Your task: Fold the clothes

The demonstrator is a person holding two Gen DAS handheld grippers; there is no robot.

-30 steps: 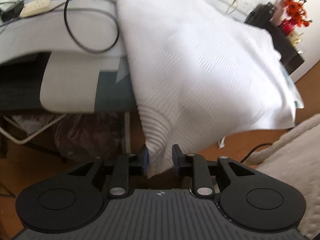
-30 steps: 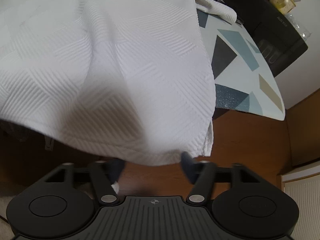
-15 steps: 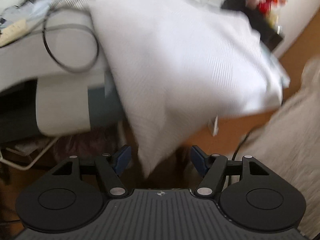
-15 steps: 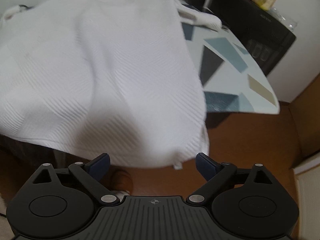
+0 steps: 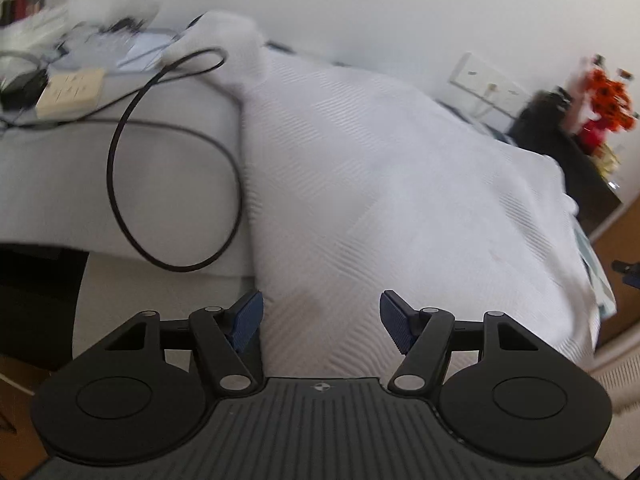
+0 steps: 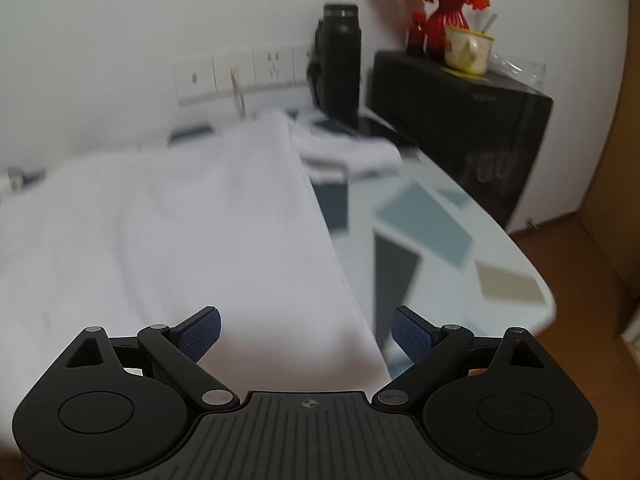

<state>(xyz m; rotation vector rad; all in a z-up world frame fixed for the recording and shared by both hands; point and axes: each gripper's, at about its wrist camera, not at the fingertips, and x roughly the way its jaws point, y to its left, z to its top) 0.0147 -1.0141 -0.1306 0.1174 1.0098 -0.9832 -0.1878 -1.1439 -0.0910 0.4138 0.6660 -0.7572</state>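
The white, ribbed-weave garment [image 5: 380, 184] lies spread over the table with the grey-and-blue geometric top [image 6: 460, 240], its near hem hanging past the table's front edge. The left gripper [image 5: 321, 317] has its blue-padded jaws spread apart; they have just been closing a little, yet nothing sits between the pads, which hang clear above the cloth near that front edge. The right gripper [image 6: 306, 334] stands wide apart too, its jaws likewise having just eased in slightly, empty, over the garment's right side edge [image 6: 332, 248], where the cloth meets the bare patterned tabletop. At the table's left end a thin black cable loop [image 5: 168, 168] and a cream power strip [image 5: 70, 92] lie beside the garment. Toward the far right corner stand a black cylindrical flask [image 6: 340, 60] and a black box-shaped appliance [image 6: 460, 120] carrying a red vase of orange flowers [image 6: 444, 4].
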